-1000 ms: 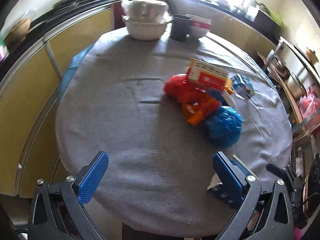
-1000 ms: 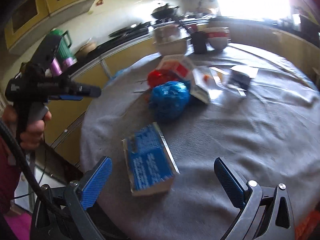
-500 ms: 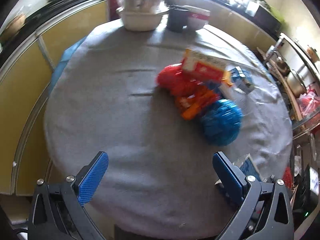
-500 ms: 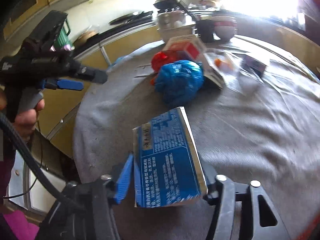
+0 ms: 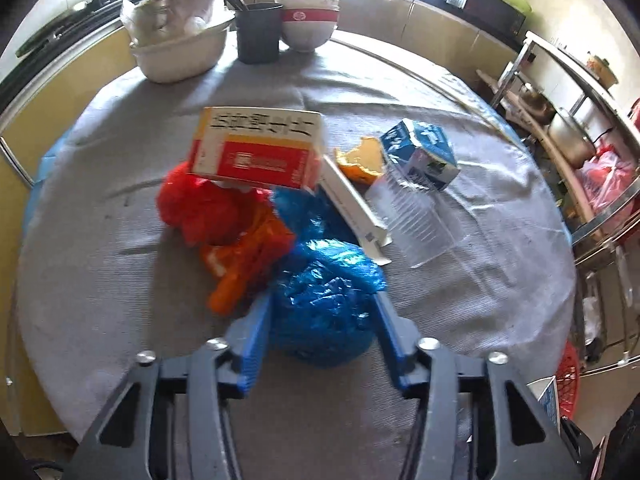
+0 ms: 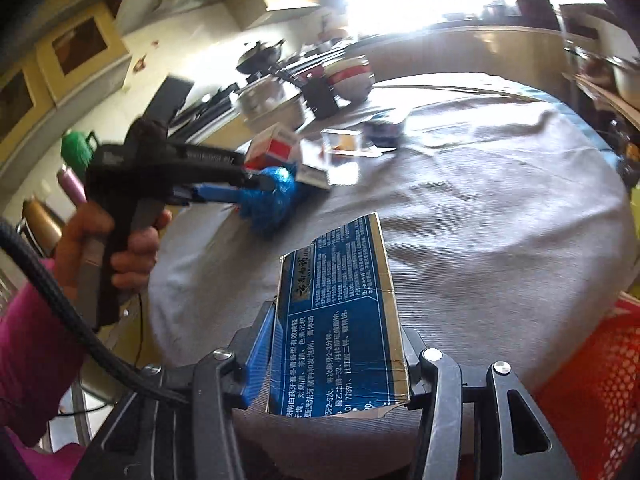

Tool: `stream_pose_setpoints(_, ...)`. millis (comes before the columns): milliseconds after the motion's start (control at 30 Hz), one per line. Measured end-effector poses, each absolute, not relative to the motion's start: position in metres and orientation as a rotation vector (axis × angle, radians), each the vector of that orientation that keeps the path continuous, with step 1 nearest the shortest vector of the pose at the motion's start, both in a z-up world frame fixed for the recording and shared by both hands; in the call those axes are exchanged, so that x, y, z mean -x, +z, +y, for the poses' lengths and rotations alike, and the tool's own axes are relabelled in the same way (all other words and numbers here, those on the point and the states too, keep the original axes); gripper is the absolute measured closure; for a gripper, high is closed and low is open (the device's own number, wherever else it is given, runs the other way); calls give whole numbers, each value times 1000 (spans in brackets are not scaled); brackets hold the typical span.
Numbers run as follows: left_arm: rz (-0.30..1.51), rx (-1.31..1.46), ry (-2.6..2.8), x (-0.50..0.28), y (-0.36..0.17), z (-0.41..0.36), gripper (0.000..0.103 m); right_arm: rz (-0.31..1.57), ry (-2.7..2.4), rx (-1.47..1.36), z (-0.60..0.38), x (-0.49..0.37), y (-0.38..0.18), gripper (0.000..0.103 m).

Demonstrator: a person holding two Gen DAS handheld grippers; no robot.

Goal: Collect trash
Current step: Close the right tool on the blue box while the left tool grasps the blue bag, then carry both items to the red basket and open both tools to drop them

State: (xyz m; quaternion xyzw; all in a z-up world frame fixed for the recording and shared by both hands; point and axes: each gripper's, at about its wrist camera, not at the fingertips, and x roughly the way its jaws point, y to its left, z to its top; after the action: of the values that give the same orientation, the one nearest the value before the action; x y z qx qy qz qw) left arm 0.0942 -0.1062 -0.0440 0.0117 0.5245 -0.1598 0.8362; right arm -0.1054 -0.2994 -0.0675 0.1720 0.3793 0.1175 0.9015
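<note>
A: Two grippers logged. Left gripper (image 5: 320, 328): jaws pressed against both sides of the crumpled blue plastic bag (image 5: 326, 304), which sits near the front edge of the round grey-clothed counter (image 5: 480, 280).

B: Right gripper (image 6: 336, 348)?

A: Clamped on the flat blue printed cardboard box (image 6: 340, 312), held above the counter's near edge.

B: Other items?

A: Red plastic bag (image 5: 200, 208), orange plastic bag (image 5: 248, 260), red-and-white carton (image 5: 256, 148) mid-counter; blue-and-white milk carton (image 5: 420, 152) toward the right edge.

stacked bowls (image 5: 307, 24), dark cup (image 5: 258, 32), basin (image 5: 182, 54)
</note>
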Motion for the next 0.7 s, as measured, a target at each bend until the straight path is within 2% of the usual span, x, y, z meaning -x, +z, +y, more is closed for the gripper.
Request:
stream_pose_setpoints(33, 1102, -26, -344, -93, -45, -108, 57, 781, 236, -373, -305, 107, -67, 50)
stream_pose_setpoints(67, 1099, -24, -352, -93, -45, -109, 64, 779, 231, -385, -307, 109, -66, 50)
stream_pose_setpoints(100, 1096, -19, -361, -91, -45, -108, 75, 775, 223, -398, -310, 111, -66, 50)
stream_pose_setpoints(167, 1089, -2, -372, -87, -43, -104, 85, 765, 205, -407, -315, 111, -65, 50)
stream_pose_setpoints(300, 1089, 54, -406, -77, -43, -93, 89, 738, 184, -413, -320, 121, -58, 50)
stream_pose_setpoints(700, 1053, 65, -524, -7, -22, -93, 90, 673, 54, -477, -363, 156, -45, 50)
